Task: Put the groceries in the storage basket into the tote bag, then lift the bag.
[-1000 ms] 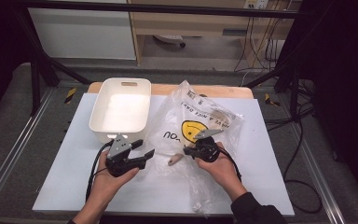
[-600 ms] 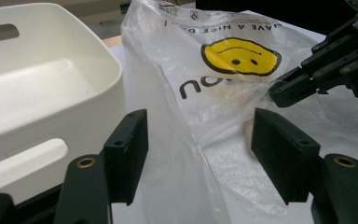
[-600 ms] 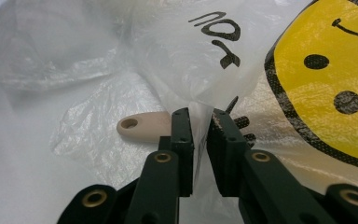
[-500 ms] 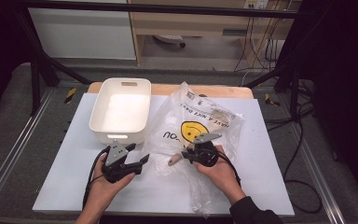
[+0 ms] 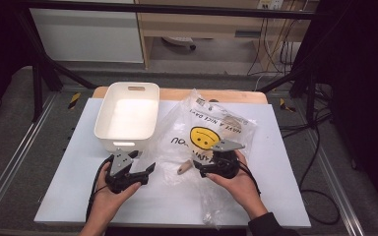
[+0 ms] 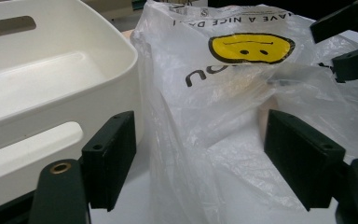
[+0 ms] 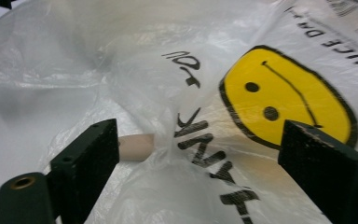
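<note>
A clear plastic bag [image 5: 177, 132] printed with a yellow smiley face [image 5: 205, 137] lies crumpled on the white tabletop [image 5: 280, 191], right of a white tub [image 5: 102, 129]. A tan wooden rod end [image 5: 183, 168] pokes out of the bag's near edge. My left gripper [image 5: 144, 161] is open, just left of the bag, and its jaws frame the bag [image 6: 214, 93] beside the tub wall [image 6: 51, 107]. From the right, my right gripper [image 5: 198, 169] stands open at the bag's near edge. Bag film [image 7: 168, 70] and the rod [image 7: 135, 145] lie between its jaws.
The tub holds nothing and stands at the back left of the table. A wooden board edge [image 5: 177, 93] shows behind the tabletop. Black frame bars [image 5: 44, 73] and cables [image 5: 315, 147] flank the table. Bare tabletop lies in front of both hands.
Both hands and their grippers have drifted slightly toward the table's near edge. The jaws stay open, and the bag and tub have not moved.
</note>
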Demonstrator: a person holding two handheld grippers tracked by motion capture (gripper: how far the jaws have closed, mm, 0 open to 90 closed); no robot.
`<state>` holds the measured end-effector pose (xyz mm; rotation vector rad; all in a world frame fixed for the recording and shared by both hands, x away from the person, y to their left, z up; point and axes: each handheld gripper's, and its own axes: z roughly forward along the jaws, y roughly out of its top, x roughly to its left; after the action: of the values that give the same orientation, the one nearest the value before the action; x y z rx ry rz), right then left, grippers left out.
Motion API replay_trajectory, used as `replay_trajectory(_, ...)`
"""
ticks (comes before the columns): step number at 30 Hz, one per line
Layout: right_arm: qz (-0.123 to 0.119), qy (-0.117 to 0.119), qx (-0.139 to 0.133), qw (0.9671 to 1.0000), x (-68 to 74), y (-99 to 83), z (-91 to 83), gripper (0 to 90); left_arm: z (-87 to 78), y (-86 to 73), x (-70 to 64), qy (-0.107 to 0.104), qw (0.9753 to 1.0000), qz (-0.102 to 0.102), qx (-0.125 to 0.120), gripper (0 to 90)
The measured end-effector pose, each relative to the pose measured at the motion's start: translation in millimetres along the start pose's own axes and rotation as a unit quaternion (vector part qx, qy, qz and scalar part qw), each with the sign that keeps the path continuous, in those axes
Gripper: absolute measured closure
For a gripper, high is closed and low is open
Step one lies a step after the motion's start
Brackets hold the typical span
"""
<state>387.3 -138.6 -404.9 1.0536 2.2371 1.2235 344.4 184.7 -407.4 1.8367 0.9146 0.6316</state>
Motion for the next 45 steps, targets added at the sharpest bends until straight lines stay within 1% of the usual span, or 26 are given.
replay_trajectory(3, 0.005, -0.013, -0.008, 0.9999, -3.2, -0.2, -10.2, 8.2, -0.8, 0.0, 0.4, 0.004, 1.0000, 0.000, -0.001, 24.8)
replay_trajectory(6, 0.015, -0.026, -0.010, 0.9995, -8.4, -2.6, -19.7, 5.2, -1.1, 0.0, 0.8, 0.006, 1.0000, -0.002, -0.001, 24.8)
replay_trajectory(10, 0.029, -0.043, -0.011, 0.9986, -17.8, -10.9, -34.4, 5.4, -1.7, -0.4, 0.1, 0.011, 0.9999, -0.002, 0.001, 24.8)
replay_trajectory(12, 0.035, -0.057, -0.005, 0.9977, -21.7, -16.8, -43.0, 5.5, -2.4, 0.1, 0.0, 0.015, 0.9999, -0.001, 0.000, 24.8)
replay_trajectory(13, 0.035, -0.063, -0.005, 0.9974, -23.6, -20.4, -47.6, 5.9, -2.8, 0.0, 0.2, 0.016, 0.9999, 0.000, 0.000, 24.9)
replay_trajectory(15, 0.042, -0.072, 0.002, 0.9965, -26.3, -27.3, -55.2, 5.8, -2.9, -1.2, 1.3, 0.019, 0.9998, -0.002, 0.001, 24.9)
replay_trajectory(16, 0.042, -0.076, 0.005, 0.9962, -28.0, -32.8, -59.4, 5.9, -2.7, -2.0, 1.9, 0.019, 0.9998, -0.004, 0.003, 24.9)
replay_trajectory(19, 0.056, -0.082, 0.022, 0.9948, -31.9, -43.9, -65.8, 5.8, -2.0, -3.2, 3.6, 0.021, 0.9997, -0.007, 0.005, 24.9)
replay_trajectory(22, 0.072, -0.084, 0.032, 0.9934, -36.3, -53.9, -69.6, 6.3, -2.0, -3.5, 4.3, 0.024, 0.9997, -0.008, 0.004, 24.9)
replay_trajectory(27, 0.097, -0.079, 0.044, 0.9912, -40.5, -66.7, -75.7, 6.1, 0.0, -5.9, 6.2, 0.028, 0.9995, -0.012, 0.008, 24.9)
replay_trajectory(29, 0.103, -0.078, 0.051, 0.9903, -41.7, -71.3, -75.9, 6.1, 0.5, -6.3, 6.4, 0.027, 0.9995, -0.014, 0.009, 24.9)
replay_trajectory(32, 0.107, -0.075, 0.064, 0.9894, -42.6, -75.5, -74.6, 6.4, 1.0, -6.2, 5.5, 0.029, 0.9995, -0.010, 0.010, 24.9)
replay_trajectory(35, 0.112, -0.069, 0.071, 0.9887, -39.7, -77.0, -71.6, 7.8, 0.9, -5.5, 4.8, 0.032, 0.9994, -0.007, 0.008, 24.9)
replay_trajectory(40, 0.100, -0.059, 0.099, 0.9883, -34.5, -80.3, -59.9, 8.3, 1.7, -4.8, 7.8, 0.035, 0.9993, -0.013, 0.008, 24.9)
replay_trajectory(41, 0.099, -0.057, 0.103, 0.9881, -32.9, -80.5, -58.0, 8.7, 2.1, -4.7, 8.4, 0.036, 0.9992, -0.015, 0.008, 24.9)
replay_trajectory(43, 0.095, -0.053, 0.108, 0.9882, -29.9, -80.6, -54.6, 8.6, 3.0, -3.8, 8.9, 0.036, 0.9992, -0.013, 0.009, 25.1)
replay_trajectory(45, 0.091, -0.047, 0.113, 0.9883, -27.4, -80.9, -51.6, 8.3, 4.7, -2.6, 9.1, 0.033, 0.9993, -0.017, 0.008, 25.2)
